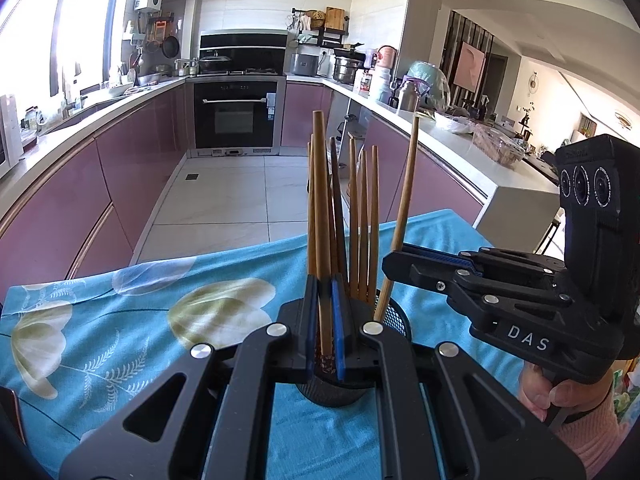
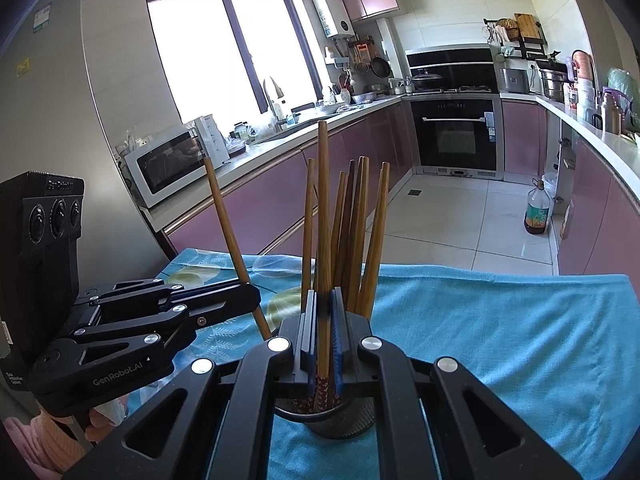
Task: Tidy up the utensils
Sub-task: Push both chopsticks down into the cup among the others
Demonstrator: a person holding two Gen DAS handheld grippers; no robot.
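A black mesh holder (image 1: pixel 394 318) stands on the blue flowered cloth (image 1: pixel 120 320) with several wooden chopsticks (image 1: pixel 362 220) upright in it. My left gripper (image 1: pixel 325 280) is shut on one chopstick (image 1: pixel 320 200), whose patterned lower end reaches into the holder. From the right, my right gripper (image 1: pixel 394 260) is shut on a leaning chopstick (image 1: pixel 406 200) whose tip dips inside the rim. In the right wrist view the right gripper (image 2: pixel 324 292) clamps its chopstick (image 2: pixel 323 200) over the holder (image 2: pixel 332 420). There the left gripper (image 2: pixel 250 292) grips a slanted chopstick (image 2: pixel 226 216).
The cloth (image 2: pixel 500 340) covers a table whose far edge drops to a tiled kitchen floor. Pink cabinets line both sides, with an oven at the back. A microwave (image 2: pixel 168 164) sits on the left counter and an oil bottle (image 2: pixel 536 212) on the floor. A hand (image 1: pixel 560 396) holds the right gripper.
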